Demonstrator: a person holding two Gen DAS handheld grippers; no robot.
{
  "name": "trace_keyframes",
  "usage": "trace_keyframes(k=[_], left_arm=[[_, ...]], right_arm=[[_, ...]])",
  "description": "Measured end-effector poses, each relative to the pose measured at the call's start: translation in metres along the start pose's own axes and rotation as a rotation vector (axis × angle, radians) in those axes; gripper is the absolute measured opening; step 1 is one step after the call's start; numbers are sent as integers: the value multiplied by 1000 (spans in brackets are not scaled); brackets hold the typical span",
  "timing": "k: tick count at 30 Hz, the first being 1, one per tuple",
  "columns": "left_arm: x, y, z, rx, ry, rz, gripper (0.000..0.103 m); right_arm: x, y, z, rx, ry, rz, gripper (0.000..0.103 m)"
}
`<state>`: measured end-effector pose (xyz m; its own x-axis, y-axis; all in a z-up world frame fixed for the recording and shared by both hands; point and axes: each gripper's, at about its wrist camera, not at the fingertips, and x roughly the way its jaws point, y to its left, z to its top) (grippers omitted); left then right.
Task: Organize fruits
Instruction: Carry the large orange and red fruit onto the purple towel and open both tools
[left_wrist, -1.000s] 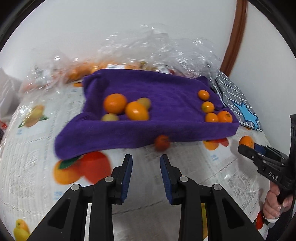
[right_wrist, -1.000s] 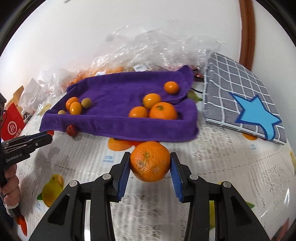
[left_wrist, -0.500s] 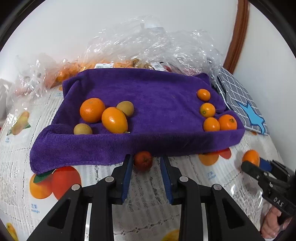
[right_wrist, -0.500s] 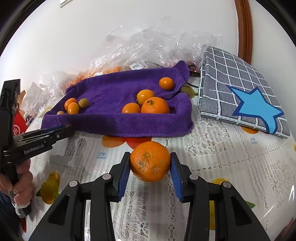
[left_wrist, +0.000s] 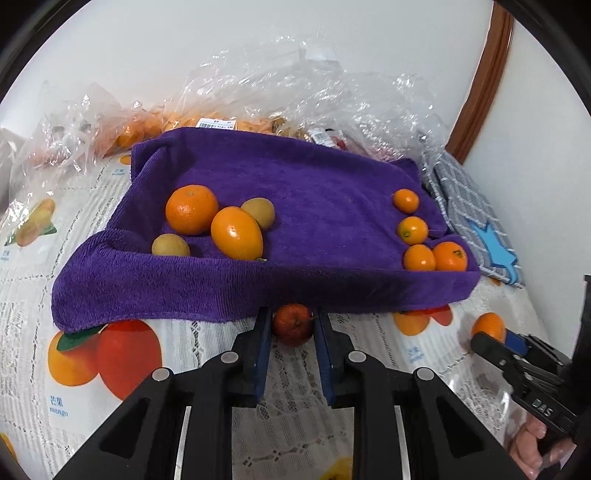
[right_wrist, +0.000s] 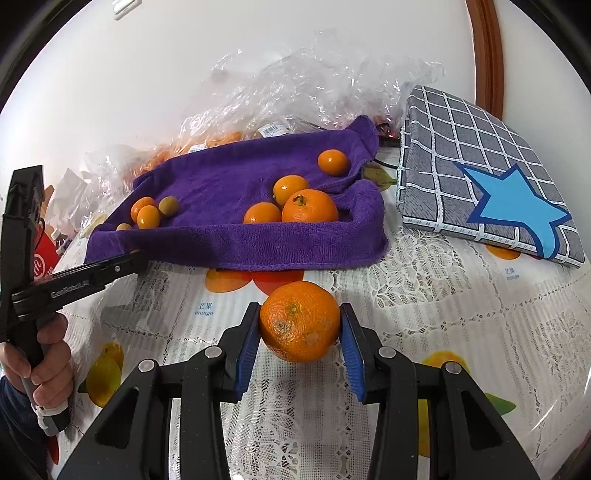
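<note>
A small red fruit (left_wrist: 293, 328) lies on the tablecloth against the front hem of the purple towel (left_wrist: 314, 192). My left gripper (left_wrist: 291, 314) is shut on it, both blue pads touching its sides. The right gripper (right_wrist: 299, 312) is shut on a large orange (right_wrist: 300, 325), held just above the cloth in front of the towel (right_wrist: 221, 181). On the towel's left sit an orange (left_wrist: 191, 209), an oval orange fruit (left_wrist: 236, 232) and two yellow-green fruits (left_wrist: 258, 212). Several small oranges (left_wrist: 413, 229) sit on its right. The left wrist view shows the right gripper (left_wrist: 480, 338) at far right.
Clear plastic bags (left_wrist: 295, 85) holding more fruit are heaped behind the towel against the white wall. A grey checked cushion with a blue star (right_wrist: 491, 177) lies right of the towel. The fruit-print lace tablecloth (right_wrist: 424, 295) covers the table. A person's hand (right_wrist: 48, 362) grips the left gripper's handle.
My left gripper moved forward to the towel's front hem, brought its jaws around the small red fruit and shut on it. The right gripper kept hold of the orange.
</note>
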<state>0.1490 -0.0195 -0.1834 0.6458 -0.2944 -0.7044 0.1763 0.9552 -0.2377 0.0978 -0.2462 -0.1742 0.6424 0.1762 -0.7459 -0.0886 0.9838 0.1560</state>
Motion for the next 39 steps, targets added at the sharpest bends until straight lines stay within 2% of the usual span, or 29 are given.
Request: trace_keyframes(k=[8,13,16,22,28,33,39], left_arm=[[-19,0,-8,42,-36,-6,22],[-34,13,-5,17,-61,-21,22],[-42,19,4,14,-74,-8,22],[-51,21,37,29,-118,23,22],[-37,19,66,15,-116,13,22],[-14,14,73,16,-85,-4,22],[13,3,69,19,-65,-19,22]], right_arm=[[-3,-1,-1,8,-12,1,42],[-8,2,0,8,-36,-3,42],[-9,4,7,9,-37,21,42],[-17,9,44,-11,-110,30,42],[-3,1,84,-17,-127,6,42],[25,-8,109,-8,-113,-29,42],[47,-14,109,22,-94,-5,42]])
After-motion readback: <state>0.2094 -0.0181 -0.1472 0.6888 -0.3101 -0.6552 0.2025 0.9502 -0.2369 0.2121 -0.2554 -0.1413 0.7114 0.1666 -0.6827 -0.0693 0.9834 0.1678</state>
